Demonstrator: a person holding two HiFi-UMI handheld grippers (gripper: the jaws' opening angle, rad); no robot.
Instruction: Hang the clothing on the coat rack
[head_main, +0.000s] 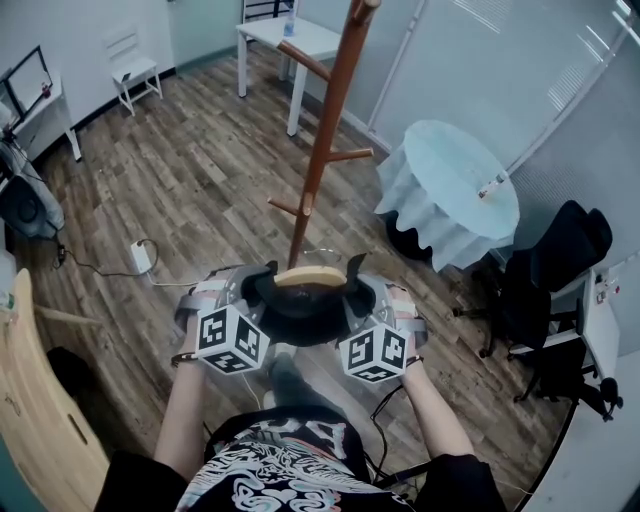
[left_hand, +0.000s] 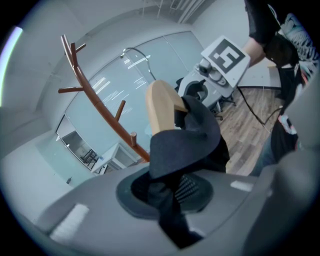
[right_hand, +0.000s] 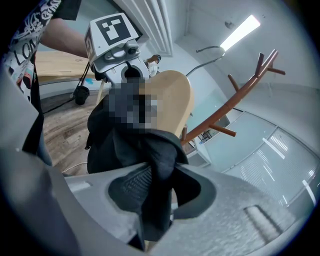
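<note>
Both pairs of jaws are clenching on dark cloth: the left gripper (left_hand: 170, 196) is pinching a fold of the one black garment (head_main: 300, 318) between its pads, and the right gripper (right_hand: 154, 194) is doing the same on the other side. Two grippers are sharing one load. The garment is draping over a single pale wooden hanger (head_main: 308, 277), whose curved top is showing between the two marker cubes.

Two bare forearms are reaching forward from the person's body, hands side by side, left and right of the garment. Each gripper is pointing forward and somewhat downward, its cube facing up.

One reddish-brown coat rack (head_main: 326, 140) is standing on the wood floor (head_main: 190, 180) just beyond the garment, with three side pegs showing in the head view. The garment is hanging in the air near the lower part of the pole, on none of the pegs. One round worktop (head_main: 455, 185) under a pale blue cloth is standing farther off to the right.
</note>
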